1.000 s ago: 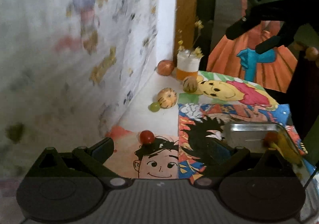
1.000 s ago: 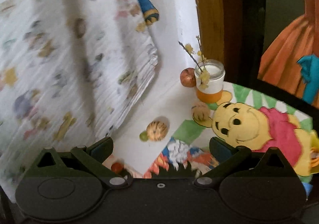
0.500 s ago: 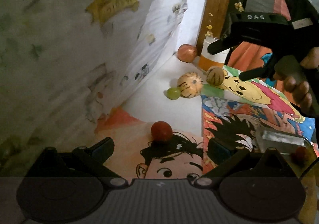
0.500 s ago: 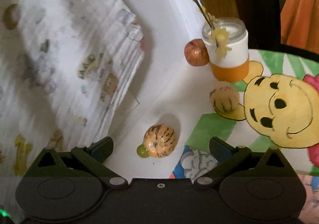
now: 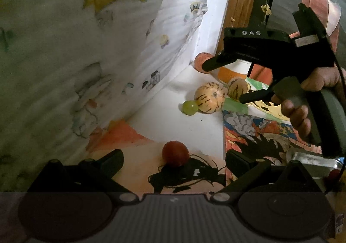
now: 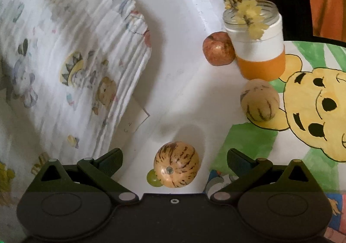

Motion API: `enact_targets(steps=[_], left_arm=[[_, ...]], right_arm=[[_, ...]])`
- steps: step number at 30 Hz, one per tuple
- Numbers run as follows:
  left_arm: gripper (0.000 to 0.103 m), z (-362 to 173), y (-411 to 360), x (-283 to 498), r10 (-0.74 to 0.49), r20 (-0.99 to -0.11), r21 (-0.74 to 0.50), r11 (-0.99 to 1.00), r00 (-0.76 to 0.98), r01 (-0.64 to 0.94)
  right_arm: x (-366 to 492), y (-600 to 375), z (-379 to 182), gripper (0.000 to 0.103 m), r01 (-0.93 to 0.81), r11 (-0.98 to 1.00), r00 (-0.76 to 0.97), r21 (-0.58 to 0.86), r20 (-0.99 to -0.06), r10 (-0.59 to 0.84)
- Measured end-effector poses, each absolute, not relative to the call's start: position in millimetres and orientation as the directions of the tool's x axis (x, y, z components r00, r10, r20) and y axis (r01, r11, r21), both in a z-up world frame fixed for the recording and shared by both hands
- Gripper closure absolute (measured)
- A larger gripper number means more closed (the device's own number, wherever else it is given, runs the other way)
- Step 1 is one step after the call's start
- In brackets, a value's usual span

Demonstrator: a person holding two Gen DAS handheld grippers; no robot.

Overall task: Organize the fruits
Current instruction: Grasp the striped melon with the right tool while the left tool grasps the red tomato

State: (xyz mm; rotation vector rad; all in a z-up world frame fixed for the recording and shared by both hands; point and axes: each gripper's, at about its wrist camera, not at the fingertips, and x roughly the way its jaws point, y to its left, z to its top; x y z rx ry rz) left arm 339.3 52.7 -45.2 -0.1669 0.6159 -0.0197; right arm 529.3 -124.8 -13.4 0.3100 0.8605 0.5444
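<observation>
A small red fruit [image 5: 175, 153] lies between the fingers of my open, empty left gripper [image 5: 174, 159]. A striped yellow melon-like fruit [image 5: 209, 98] with a green grape [image 5: 190, 107] touching it lies further back. In the right wrist view the same striped fruit [image 6: 176, 164] and grape [image 6: 154, 178] sit between the fingers of my open, empty right gripper [image 6: 175, 159]. A second, browner striped fruit [image 6: 259, 103] and a red-brown apple-like fruit [image 6: 218, 51] lie beyond. My right gripper also shows in the left wrist view [image 5: 222, 81], above those fruits.
A white-and-orange jar [image 6: 257, 48] with yellow flowers stands by the apple-like fruit. A printed white cloth [image 6: 64, 59] hangs along the left. Cartoon drawings [image 6: 313, 108] cover the table. A metal tray [image 5: 311, 161] sits at the right edge of the left wrist view.
Both grippers have moved forward and down. The red fruit now sits between the left fingers, and the striped fruit and grape between the right fingers. Both stayed open.
</observation>
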Motion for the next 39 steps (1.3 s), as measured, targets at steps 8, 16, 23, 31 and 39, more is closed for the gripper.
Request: enact_targets(steps=[8,16,23,31,39], left_arm=[[0.014,-48,57,346,-0.106,-0.568,-0.210,0.977,0.816,-0.020],[0.031,-50,61,351,-0.148,-0.562,-0.262,0.965,0.814,-0.005],[0.050,-52,66,351,-0.157,-0.559,-0.289,0.957,0.814,-0.015],[0.063,-52,68,353,-0.151,-0.566,-0.283,0.959,0.810,-0.018],[0.072,-51,63,355,-0.136,-0.579,-0.244,0.970,0.804,-0.012]], right_arm=[[527,-110,-27,0.010,-0.323,0.838,0.549,0.441,-0.634,0.545],[523,-105,-38,0.021,-0.296,0.848,0.563,0.440,-0.636,0.527],[520,-105,-40,0.029,-0.296,0.857,0.583,0.421,-0.631,0.511],[512,-96,-39,0.043,-0.316,0.888,0.621,0.333,-0.635,0.459],[510,-108,-42,0.049,-0.299,0.865,0.615,0.403,-0.611,0.498]])
